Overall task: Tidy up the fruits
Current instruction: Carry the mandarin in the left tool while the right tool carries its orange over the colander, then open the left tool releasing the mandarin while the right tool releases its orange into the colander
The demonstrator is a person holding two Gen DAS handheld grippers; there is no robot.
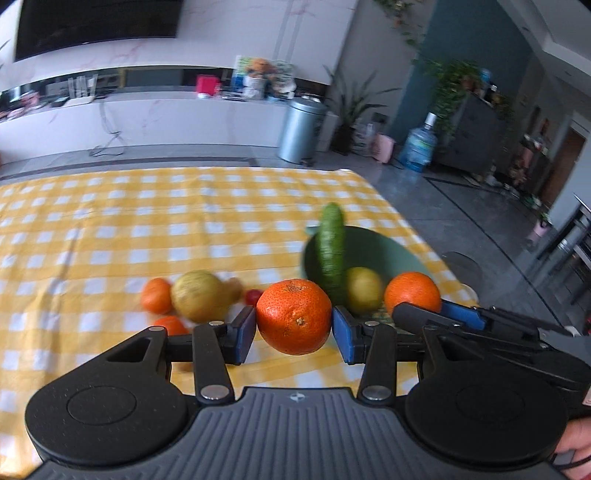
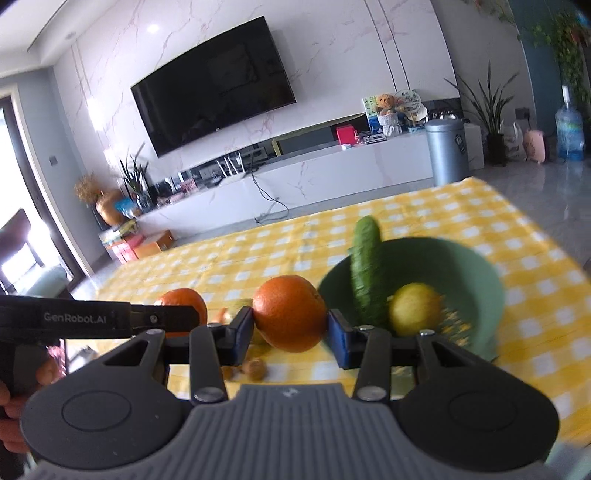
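Bright daylight indoors, glare blown white through the window (image 2: 22, 254) at the left edge of the right wrist view, ceiling light (image 2: 152, 27) mirrored in glossy wall, table fruit smeared by motion blur, held oranges sharp, fisheye bending at edges, corners dark.

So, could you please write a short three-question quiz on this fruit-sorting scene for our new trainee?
1. True or false: the green bowl is empty.
2. What does each gripper hold?
A. a cucumber
B. an orange
C. nothing
3. Fill in: the cucumber leans on the bowl's ____.

Key:
1. False: a yellow fruit and the cucumber are in it.
2. B: the left gripper clamps one orange, and the right gripper clamps another orange.
3. Rim.
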